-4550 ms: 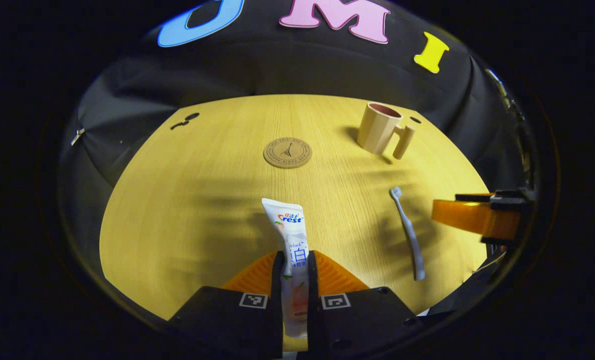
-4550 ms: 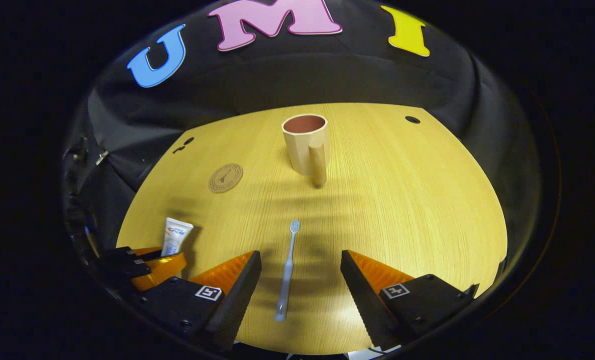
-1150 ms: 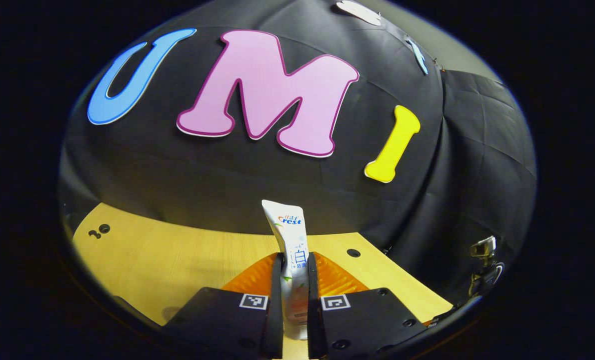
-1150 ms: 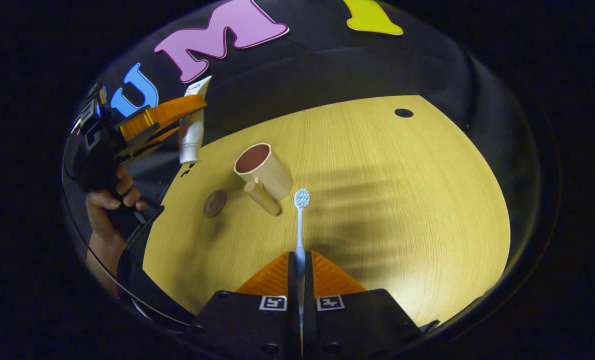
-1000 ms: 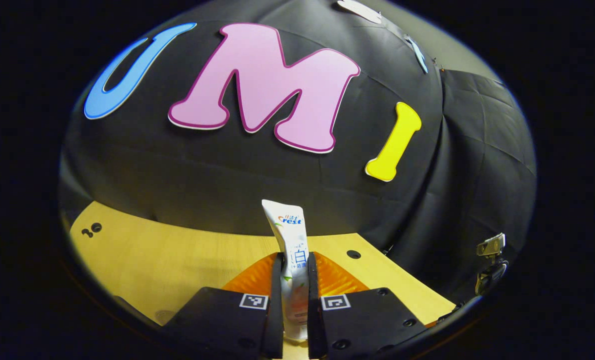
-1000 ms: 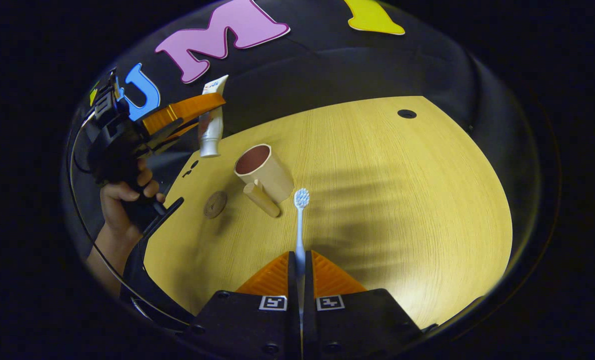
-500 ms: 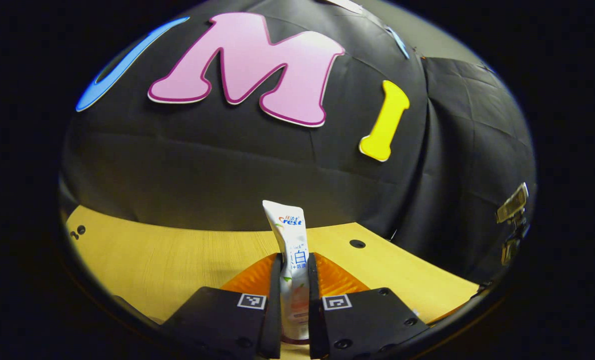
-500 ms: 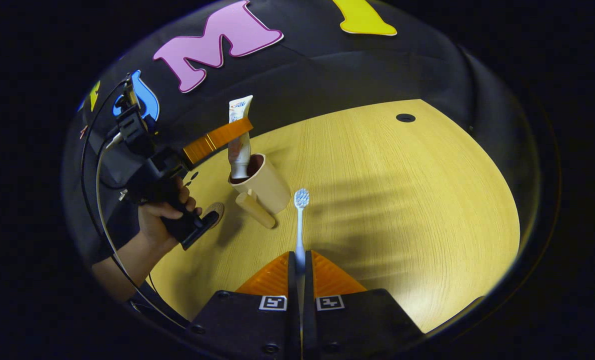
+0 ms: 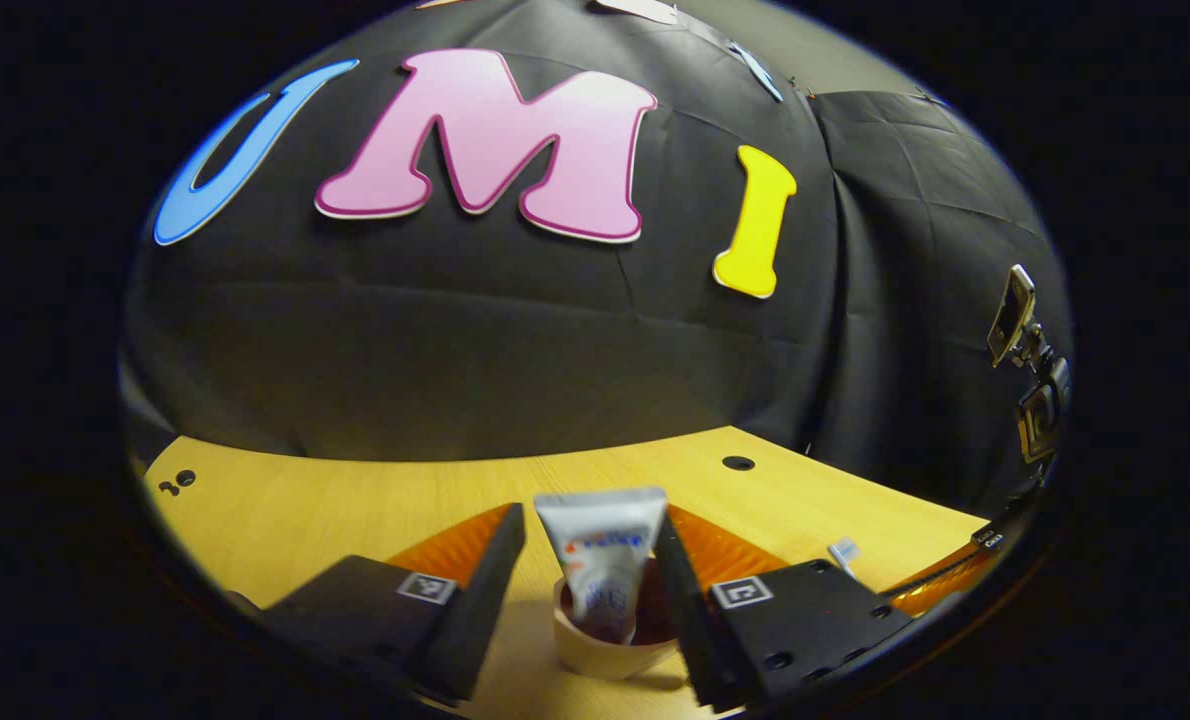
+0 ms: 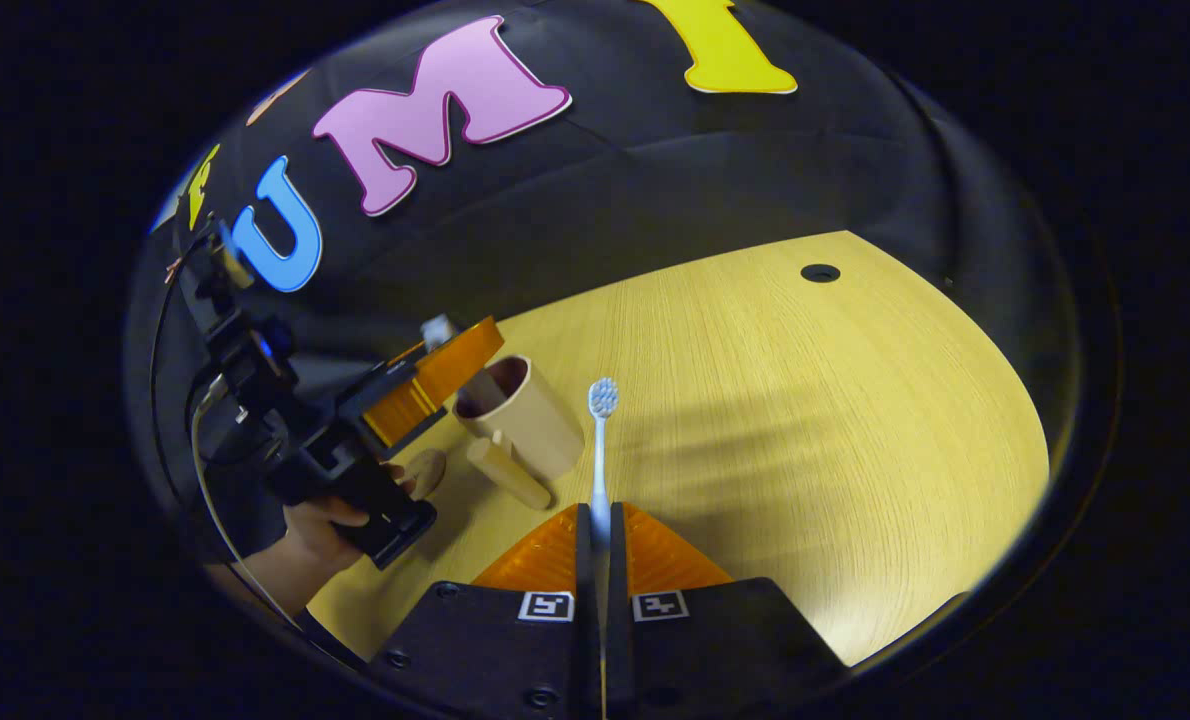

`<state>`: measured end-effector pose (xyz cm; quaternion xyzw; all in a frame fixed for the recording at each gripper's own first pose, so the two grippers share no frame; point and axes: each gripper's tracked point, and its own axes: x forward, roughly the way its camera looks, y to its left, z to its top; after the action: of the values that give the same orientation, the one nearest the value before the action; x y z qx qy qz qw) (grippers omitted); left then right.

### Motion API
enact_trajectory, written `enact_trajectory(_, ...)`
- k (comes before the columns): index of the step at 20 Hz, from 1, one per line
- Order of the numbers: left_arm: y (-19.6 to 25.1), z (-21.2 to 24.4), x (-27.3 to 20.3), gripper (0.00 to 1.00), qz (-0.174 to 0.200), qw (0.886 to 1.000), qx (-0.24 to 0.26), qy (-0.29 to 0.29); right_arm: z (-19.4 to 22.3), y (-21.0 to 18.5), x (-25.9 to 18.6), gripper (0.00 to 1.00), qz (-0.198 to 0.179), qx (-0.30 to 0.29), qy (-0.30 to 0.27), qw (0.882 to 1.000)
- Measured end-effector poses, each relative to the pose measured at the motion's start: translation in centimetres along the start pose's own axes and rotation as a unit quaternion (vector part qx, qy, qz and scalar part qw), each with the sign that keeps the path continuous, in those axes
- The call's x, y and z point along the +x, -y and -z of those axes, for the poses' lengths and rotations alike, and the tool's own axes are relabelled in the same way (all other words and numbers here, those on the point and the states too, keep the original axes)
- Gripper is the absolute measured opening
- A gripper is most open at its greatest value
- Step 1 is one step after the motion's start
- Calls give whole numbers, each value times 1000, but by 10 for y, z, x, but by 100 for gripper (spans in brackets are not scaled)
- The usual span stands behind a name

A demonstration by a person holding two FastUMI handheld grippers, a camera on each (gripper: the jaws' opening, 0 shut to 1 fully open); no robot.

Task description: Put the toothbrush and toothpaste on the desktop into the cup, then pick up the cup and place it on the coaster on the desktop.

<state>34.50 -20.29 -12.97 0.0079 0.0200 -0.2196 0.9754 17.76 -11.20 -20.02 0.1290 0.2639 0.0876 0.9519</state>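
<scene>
While my right gripper point(image 10: 600, 520) pinches the toothbrush point(image 10: 599, 450) low on its thin, stiff handle, bristles just beside the cup point(image 10: 520, 415), I judge it light and prone to pivot. Beyond, my left gripper point(image 9: 587, 560) is spread, toothpaste point(image 9: 603, 572) standing in the cup.

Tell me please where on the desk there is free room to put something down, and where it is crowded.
Free: the wide stretch of desk right of the toothbrush, up to the far hole. Crowded: the left part, where the cup with the toothpaste in it, the coaster, the left tongs and the hand sit close together.
</scene>
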Motion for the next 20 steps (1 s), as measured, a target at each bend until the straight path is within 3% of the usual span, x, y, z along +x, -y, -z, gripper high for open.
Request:
enact_trajectory(1, -1, -4, -10, 95, -4, 1000, -11, 5, -10, -2, 3, 6, -2, 2, 13, 1000)
enact_trajectory(2, -1, -7, -22, 99, -8, 1000, -23, 8, -21, -4, 6, 6, -3, 1, 26, 1000)
enact_trajectory(11, -5, 19, -129, 97, -41, 996, -80, -28, -116, -44, 38, 6, -31, -23, 159, 986)
enact_trajectory(20, -6, 38, -175, 98, -43, 984, -166, -59, -137, -76, 67, 6, -70, -10, 214, 974)
